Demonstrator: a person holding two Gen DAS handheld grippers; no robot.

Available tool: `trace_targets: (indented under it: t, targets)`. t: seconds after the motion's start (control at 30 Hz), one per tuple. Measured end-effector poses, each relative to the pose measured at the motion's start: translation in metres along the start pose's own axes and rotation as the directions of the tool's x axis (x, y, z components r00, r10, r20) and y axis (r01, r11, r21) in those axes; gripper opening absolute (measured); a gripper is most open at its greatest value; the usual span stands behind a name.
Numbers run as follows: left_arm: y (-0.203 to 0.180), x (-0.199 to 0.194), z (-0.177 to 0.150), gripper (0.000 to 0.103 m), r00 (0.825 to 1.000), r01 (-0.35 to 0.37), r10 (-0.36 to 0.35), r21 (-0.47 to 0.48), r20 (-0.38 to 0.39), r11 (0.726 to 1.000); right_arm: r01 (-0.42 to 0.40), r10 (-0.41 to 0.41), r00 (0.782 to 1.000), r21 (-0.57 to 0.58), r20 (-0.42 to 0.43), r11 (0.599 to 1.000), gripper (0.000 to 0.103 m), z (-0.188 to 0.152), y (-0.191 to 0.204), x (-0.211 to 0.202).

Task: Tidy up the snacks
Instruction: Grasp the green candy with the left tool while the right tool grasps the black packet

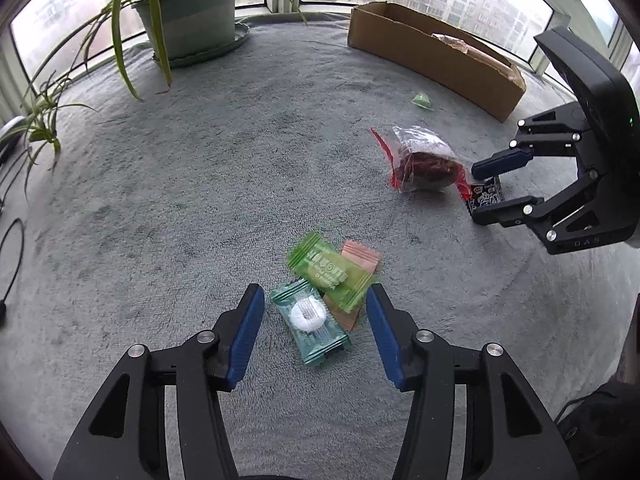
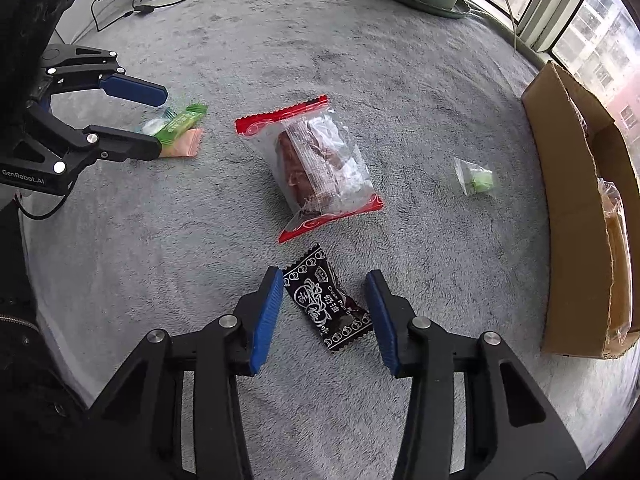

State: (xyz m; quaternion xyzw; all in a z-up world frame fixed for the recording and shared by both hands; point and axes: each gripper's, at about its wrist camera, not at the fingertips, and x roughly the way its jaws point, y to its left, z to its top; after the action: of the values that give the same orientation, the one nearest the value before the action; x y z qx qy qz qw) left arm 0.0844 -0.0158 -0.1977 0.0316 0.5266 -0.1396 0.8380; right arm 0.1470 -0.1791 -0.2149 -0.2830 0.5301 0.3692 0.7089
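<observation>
Two pairs of tongs poised over snacks on the grey blanket, neither gripping yet.
Left tongs (image 1: 316, 322), half open, straddle the teal mint packet (image 1: 310, 322) beside the green candy packet (image 1: 330, 270); right tongs (image 2: 326, 306), half open, bracket the black cream candy wrapper (image 2: 326, 304). Settle lower, centre each packet, then squeeze across its width. Wrappers look glossy, slippery; cardboard box (image 2: 576, 216) waits nearby.

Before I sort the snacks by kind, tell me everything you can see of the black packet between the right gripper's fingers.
The black packet is a small glossy pillow wrapper with crimped, serrated ends, white swirling ornament, Chinese characters and the word "Cream". It lies flat on the grey fleecy blanket, set diagonally, just below the red-edged clear bag. The right gripper straddles it: the left blue pad is at its edge, the other stands apart. It looks sealed and not lifted.
</observation>
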Motion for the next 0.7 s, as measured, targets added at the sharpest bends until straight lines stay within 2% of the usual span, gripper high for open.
trace_targets:
  t: [0.1, 0.27, 0.37, 0.53, 0.7]
  targets:
    - [0.001, 0.003, 0.005, 0.052, 0.999, 0.036, -0.036, -0.023, -0.011, 0.999, 0.001, -0.001, 1.000, 0.002, -0.001, 1.000, 0.045, 0.000, 0.000, 0.000]
    - [-0.001, 0.014, 0.014, 0.052, 0.998, 0.046, -0.047, -0.031, -0.029, 0.998, 0.006, -0.006, 1.000, 0.006, -0.001, 1.000, 0.045, 0.000, 0.000, 0.000]
    - [-0.004, 0.016, 0.018, 0.041, 0.999, 0.045, -0.046, -0.020, -0.028, 0.999, 0.008, -0.008, 1.000, 0.015, -0.002, 1.000, 0.045, -0.001, -0.001, 0.000]
    - [-0.007, 0.014, 0.014, 0.033, 0.999, 0.035, -0.035, 0.010, -0.019, 0.999, 0.006, -0.006, 1.000, 0.031, -0.002, 0.999, 0.035, -0.002, -0.002, -0.001]
    - [-0.001, 0.012, 0.012, 0.025, 0.999, 0.049, -0.049, -0.013, -0.015, 0.999, 0.018, -0.018, 1.000, 0.049, 0.005, 0.999, 0.022, -0.004, -0.005, -0.004]
